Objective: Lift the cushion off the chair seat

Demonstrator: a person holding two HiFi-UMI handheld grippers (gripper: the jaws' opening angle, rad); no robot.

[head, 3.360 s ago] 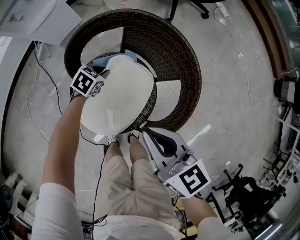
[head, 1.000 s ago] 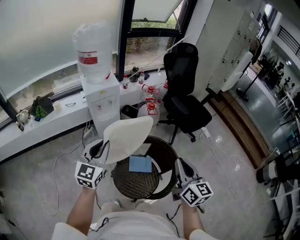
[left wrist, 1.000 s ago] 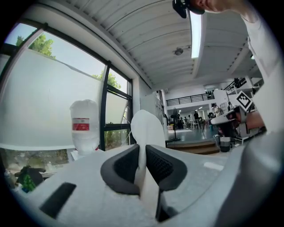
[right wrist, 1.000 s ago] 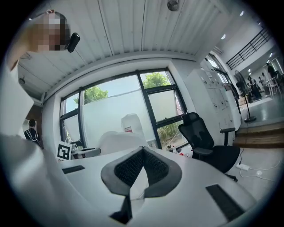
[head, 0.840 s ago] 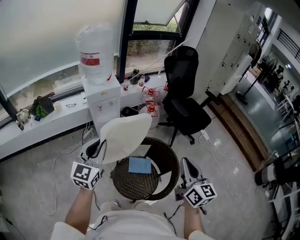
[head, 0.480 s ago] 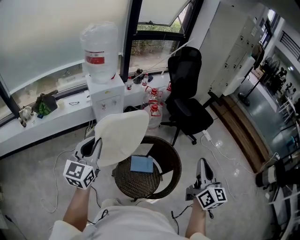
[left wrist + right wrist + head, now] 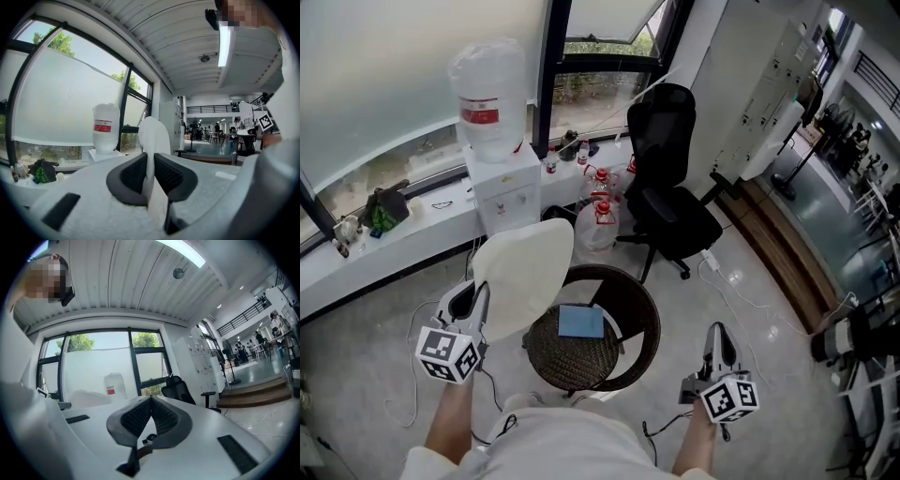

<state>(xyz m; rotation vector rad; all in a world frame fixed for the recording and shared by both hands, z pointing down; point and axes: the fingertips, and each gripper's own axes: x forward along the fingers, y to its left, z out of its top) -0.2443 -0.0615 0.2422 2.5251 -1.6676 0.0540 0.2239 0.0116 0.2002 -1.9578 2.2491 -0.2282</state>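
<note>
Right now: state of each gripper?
Left gripper: shut on the cushion.
Right gripper: shut, empty.

An office is shown: a black swivel chair and a water dispenser are set by tall windows, white lockers are lined along one wall, and tables with people are seen beyond.

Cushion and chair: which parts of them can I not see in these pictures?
- Cushion: its gripped edge, left gripper view, hidden between the pads of the left tool.
- Wicker chair: part of its left rim, head view, behind the cushion.
- Blue square on the chair: head view, too small to identify.
</note>
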